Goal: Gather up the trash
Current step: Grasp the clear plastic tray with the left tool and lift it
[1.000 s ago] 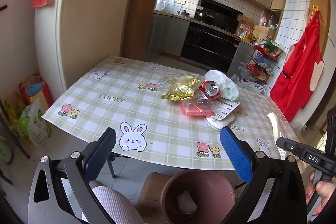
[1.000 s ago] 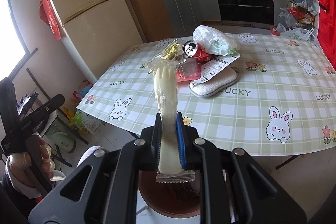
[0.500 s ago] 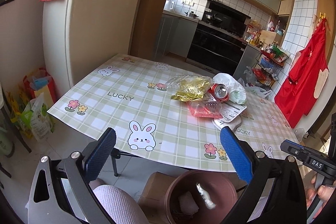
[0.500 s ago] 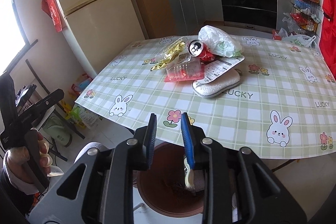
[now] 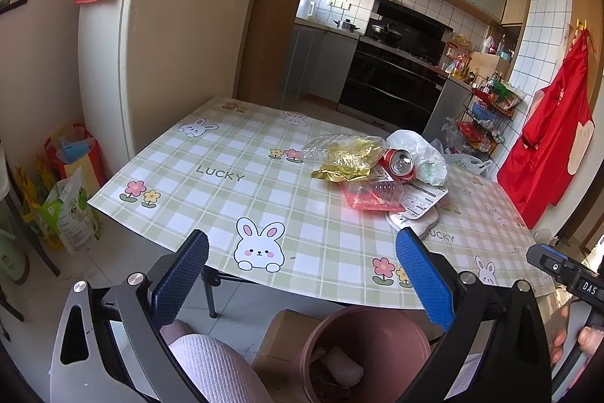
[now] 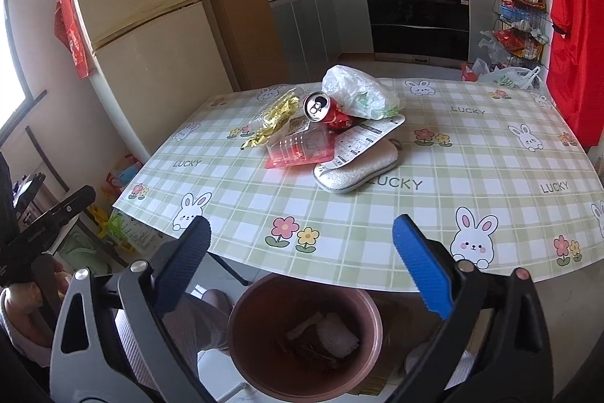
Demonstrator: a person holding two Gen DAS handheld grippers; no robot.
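A pile of trash lies on the checked table [image 6: 472,153]: a red soda can [image 6: 321,108], a white plastic bag [image 6: 358,91], a gold wrapper [image 6: 275,116], a red clear packet [image 6: 302,150] and a silver pouch [image 6: 355,169]. The pile also shows in the left wrist view, with the can [image 5: 400,163] and the gold wrapper [image 5: 347,159]. A brown trash bin [image 6: 302,335] stands on the floor below the table's near edge, with trash inside; it also shows in the left wrist view [image 5: 362,354]. My right gripper [image 6: 300,263] is open and empty above the bin. My left gripper [image 5: 302,282] is open and empty.
A cream fridge [image 5: 181,63] stands left of the table. Bags [image 5: 68,199] sit on the floor by it. Kitchen units and an oven [image 6: 415,14] are behind. A red apron [image 5: 547,153] hangs at right. A cardboard box [image 5: 283,338] lies beside the bin.
My right gripper opened wide and let go of the pale wrapper, which fell into the bin. Both views have shifted slightly; the left gripper stays open.
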